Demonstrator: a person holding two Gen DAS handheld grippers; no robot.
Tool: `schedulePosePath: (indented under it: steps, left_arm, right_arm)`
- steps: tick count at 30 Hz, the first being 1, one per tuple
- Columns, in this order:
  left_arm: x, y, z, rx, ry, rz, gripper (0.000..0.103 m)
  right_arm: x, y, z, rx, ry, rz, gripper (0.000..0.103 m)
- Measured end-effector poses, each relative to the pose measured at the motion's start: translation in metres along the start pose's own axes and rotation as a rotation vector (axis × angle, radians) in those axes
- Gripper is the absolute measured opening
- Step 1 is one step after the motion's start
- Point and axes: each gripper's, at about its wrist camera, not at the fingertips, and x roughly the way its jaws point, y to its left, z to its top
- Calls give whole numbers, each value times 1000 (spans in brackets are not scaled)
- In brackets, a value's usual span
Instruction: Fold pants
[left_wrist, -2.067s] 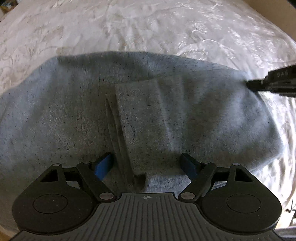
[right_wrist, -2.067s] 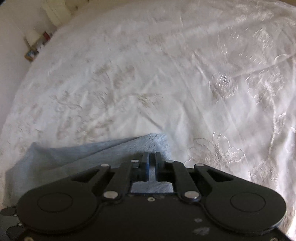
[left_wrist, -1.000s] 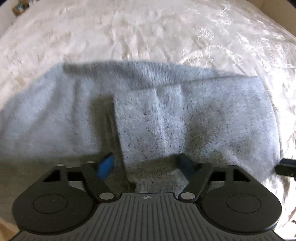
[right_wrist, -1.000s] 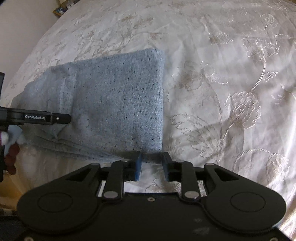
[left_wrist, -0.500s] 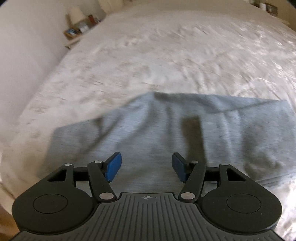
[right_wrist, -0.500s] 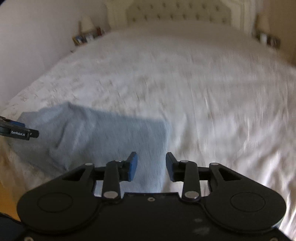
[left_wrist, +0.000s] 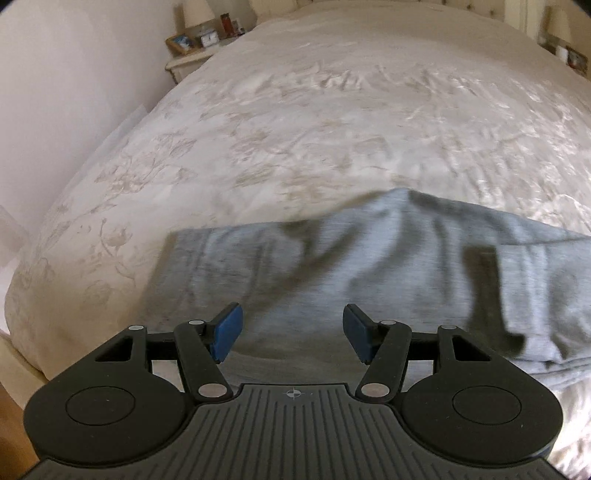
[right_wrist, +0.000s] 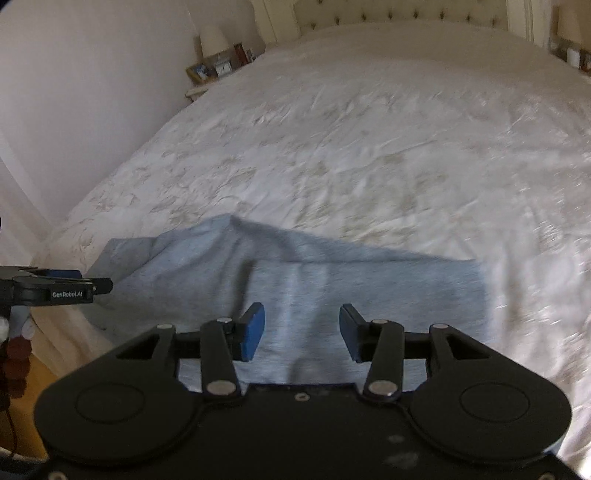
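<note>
The grey pants (left_wrist: 369, 266) lie folded in a rough rectangle on the white bedspread (left_wrist: 332, 129) near the bed's front edge; they also show in the right wrist view (right_wrist: 351, 291). My left gripper (left_wrist: 291, 332) is open and empty, held above the pants' near edge. My right gripper (right_wrist: 301, 330) is open and empty above the pants too. The left gripper also shows from the side at the left edge of the right wrist view (right_wrist: 55, 286), by the pants' left end.
A bedside table (left_wrist: 192, 59) with a lamp, frames and a clock stands at the far left by the wall. A tufted headboard (right_wrist: 406, 11) is at the back. Wooden floor (right_wrist: 29, 373) shows below the bed's left corner.
Both grippers have let go of the pants, opened wide and lifted back, so more of the bed and room shows. The pants now lie flat, folded.
</note>
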Motion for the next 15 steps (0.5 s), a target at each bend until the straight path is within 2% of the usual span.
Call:
schedulePosePath:
  steps: [1,5,10,15]
  left_arm:
    - [5,12,2,-5,14,-15,59]
    - [23,57,5,-30,36,-32,59]
    - [54,109,18,-22,58,-78,59]
    - [94,142,36,30,79,-173,59]
  right_arm:
    - [5,11,0,7,4,5,46]
    - [21,51,2,92,40,52,25]
    - [44,98,8,148,66,38,24]
    - [60,137,10,184,82,17,25]
